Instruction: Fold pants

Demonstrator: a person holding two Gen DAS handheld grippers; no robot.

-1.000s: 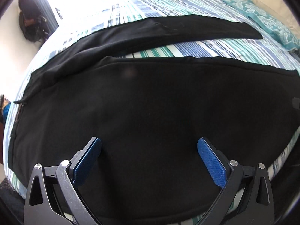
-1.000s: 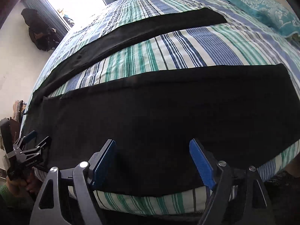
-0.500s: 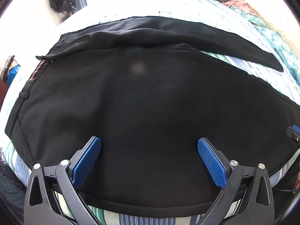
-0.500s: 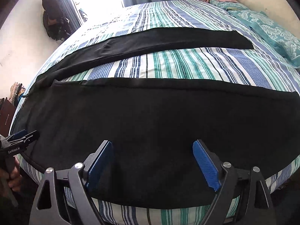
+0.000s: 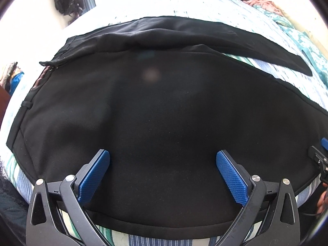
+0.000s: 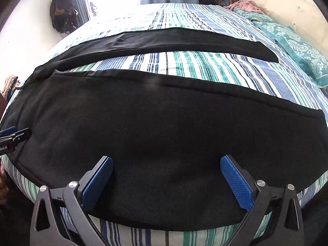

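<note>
Pants (image 5: 164,112), black, lie spread flat on the striped bed (image 5: 143,240) under the left gripper (image 5: 163,170), whose blue pads stand wide apart, gripping nothing. From the right wrist, the right gripper (image 6: 166,176) hangs over the nearer leg, its jaws opening, only flat cloth below them.

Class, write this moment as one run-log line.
stage: pre-grasp | black pants: spread flat on striped bedspread | left gripper: open, empty | right gripper: opening, empty

Pants (image 6: 164,127) flat on bed (image 6: 205,69), legs apart, pillow (image 6: 297,51) far right.
</note>
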